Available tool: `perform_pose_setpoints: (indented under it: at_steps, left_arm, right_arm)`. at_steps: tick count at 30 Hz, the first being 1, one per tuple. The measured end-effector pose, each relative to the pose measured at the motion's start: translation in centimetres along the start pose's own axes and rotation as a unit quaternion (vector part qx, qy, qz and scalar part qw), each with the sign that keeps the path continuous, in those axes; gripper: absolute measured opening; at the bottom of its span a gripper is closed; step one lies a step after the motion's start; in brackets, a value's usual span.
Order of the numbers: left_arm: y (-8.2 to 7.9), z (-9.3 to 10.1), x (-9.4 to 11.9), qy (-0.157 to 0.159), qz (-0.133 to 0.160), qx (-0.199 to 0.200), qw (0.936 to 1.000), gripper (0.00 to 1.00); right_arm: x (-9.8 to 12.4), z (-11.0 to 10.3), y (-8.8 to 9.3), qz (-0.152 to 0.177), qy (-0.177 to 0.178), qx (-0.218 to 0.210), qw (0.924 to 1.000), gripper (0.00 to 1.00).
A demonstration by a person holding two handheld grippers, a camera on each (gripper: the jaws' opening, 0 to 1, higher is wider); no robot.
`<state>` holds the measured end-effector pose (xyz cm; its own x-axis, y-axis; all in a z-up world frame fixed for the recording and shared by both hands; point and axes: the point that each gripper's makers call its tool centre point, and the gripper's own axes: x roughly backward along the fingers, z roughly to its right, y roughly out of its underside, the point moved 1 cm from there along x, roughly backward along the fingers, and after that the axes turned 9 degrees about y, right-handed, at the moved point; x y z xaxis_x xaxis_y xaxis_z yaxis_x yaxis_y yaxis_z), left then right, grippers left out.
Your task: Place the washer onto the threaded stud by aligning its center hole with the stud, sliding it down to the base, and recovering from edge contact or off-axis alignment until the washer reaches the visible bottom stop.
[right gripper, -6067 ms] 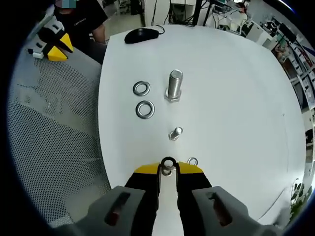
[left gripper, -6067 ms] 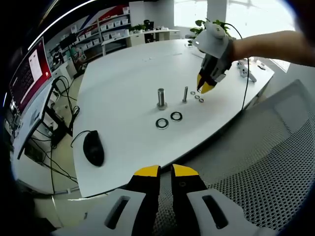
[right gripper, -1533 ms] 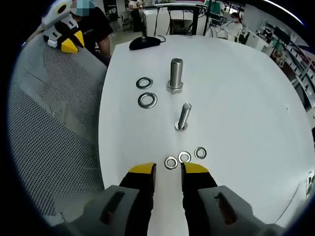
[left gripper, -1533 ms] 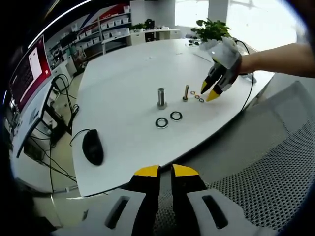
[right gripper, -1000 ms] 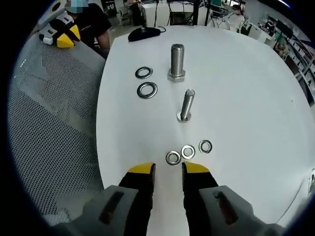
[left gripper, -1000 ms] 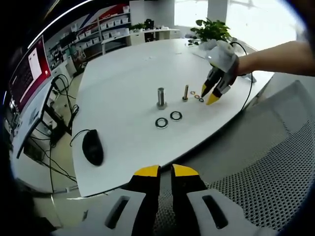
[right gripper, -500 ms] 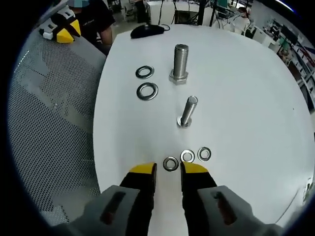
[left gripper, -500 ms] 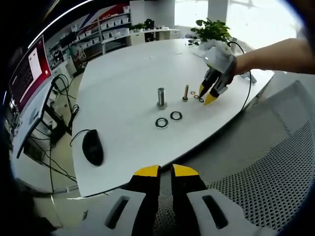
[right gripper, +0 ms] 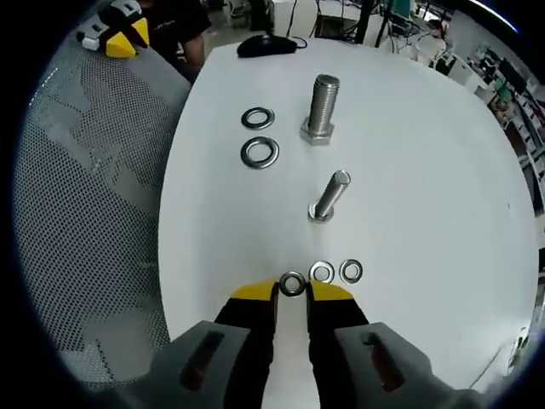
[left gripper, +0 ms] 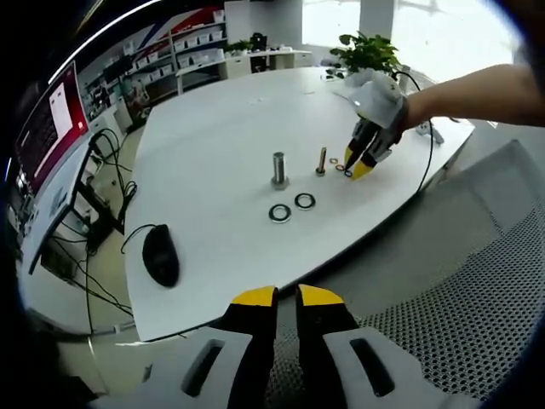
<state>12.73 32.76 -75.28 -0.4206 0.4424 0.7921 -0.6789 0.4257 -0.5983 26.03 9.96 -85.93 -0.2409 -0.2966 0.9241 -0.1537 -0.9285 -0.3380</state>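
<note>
On the white table (right gripper: 426, 170) a small threaded stud (right gripper: 328, 196) stands upright, bare of washers. Three small washers lie in a row in front of it. My right gripper (right gripper: 292, 290) has its tips down on the table, shut on the leftmost small washer (right gripper: 292, 283); the other two (right gripper: 322, 272) (right gripper: 351, 272) lie free beside it. In the left gripper view the right gripper (left gripper: 352, 169) touches the table just right of the stud (left gripper: 321, 161). My left gripper (left gripper: 287, 296) hangs off the table over the chair, shut with nothing in it.
A large bolt (right gripper: 321, 106) stands beyond the stud, with two large washers (right gripper: 257, 118) (right gripper: 260, 152) to its left. A black mouse (left gripper: 161, 256) lies near the table edge. A mesh chair back (right gripper: 85, 213) borders the table. A person's arm (left gripper: 477, 85) reaches over the table.
The right gripper has dropped onto the leftmost small washer and its jaws have narrowed from open onto it. The left gripper has stayed put.
</note>
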Motion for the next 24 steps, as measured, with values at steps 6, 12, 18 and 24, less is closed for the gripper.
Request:
perform_pose_setpoints:
  at_steps: [6, 12, 18, 24]
  left_arm:
    - [0.0, 0.02, 0.01, -0.001, 0.001, 0.0, 1.0, 0.06]
    - [-0.01, 0.09, 0.04, -0.001, 0.001, 0.0, 1.0, 0.06]
    - [-0.03, 0.11, 0.05, 0.0, 0.0, 0.0, 1.0, 0.06]
    - [-0.05, 0.12, 0.01, 0.001, -0.002, 0.0, 1.0, 0.06]
  right_arm:
    - [-0.23, -0.01, -0.02, -0.034, -0.001, 0.021, 0.9992, 0.15]
    - [-0.34, -0.34, -0.26, -0.068, 0.002, 0.047, 0.9966, 0.15]
    - [-0.45, -0.22, -0.32, -0.091, -0.005, 0.048, 0.9947, 0.15]
    - [-0.57, -0.1, -0.32, -0.117, -0.006, 0.038, 0.9923, 0.15]
